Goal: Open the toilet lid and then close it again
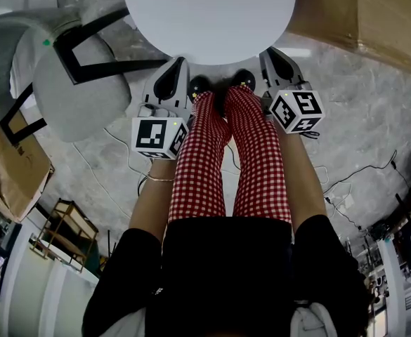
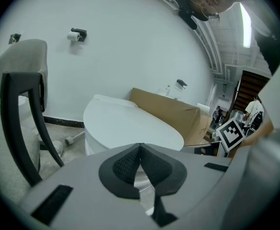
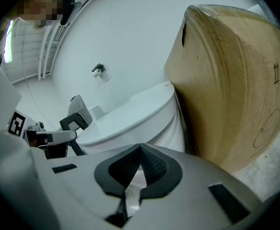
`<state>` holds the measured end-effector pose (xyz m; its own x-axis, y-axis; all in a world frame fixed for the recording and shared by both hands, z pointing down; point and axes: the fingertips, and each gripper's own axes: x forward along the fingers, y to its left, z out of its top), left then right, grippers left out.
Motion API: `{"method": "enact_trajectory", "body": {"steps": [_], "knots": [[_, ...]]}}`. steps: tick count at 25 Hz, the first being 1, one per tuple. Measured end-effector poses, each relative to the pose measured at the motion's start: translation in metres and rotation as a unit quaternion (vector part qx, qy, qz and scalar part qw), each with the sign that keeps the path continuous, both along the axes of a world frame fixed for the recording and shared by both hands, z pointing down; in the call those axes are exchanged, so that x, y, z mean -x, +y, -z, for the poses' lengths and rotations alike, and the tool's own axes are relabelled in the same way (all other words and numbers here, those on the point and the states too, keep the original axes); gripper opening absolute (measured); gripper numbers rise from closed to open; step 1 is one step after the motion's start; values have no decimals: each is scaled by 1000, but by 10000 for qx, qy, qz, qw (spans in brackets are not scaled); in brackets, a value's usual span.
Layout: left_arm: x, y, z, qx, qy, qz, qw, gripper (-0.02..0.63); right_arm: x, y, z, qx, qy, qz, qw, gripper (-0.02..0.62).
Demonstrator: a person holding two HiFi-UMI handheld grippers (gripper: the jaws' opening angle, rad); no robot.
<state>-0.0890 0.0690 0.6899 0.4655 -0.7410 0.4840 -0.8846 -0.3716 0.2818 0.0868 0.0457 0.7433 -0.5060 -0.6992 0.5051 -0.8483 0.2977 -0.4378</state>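
- Toilet lid [image 1: 206, 12] down flat, straight ahead, touched by neither gripper
- Left gripper [image 1: 180, 63] jaws pressed together, nothing between, tips near lid's front edge
- Right gripper [image 1: 268, 53] likewise closed and empty
- Grey chair [image 1: 79, 90] left of lid, cardboard box [image 1: 374, 12] right

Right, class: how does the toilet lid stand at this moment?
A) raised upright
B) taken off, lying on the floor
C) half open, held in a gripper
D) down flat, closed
D: the toilet lid lies flat and shut in all three views.
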Motion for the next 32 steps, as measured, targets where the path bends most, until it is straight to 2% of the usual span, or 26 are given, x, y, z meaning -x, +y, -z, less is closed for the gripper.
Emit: {"method": "enact_trajectory", "body": {"steps": [15, 32], "knots": [[1, 1, -19, 157, 103, -31, 9998, 5, 1, 1, -18, 157, 44, -62, 9998, 20], [-19, -1, -32, 259, 206, -379, 9987, 5, -1, 1, -31, 265, 96, -40, 9996, 20]]}}
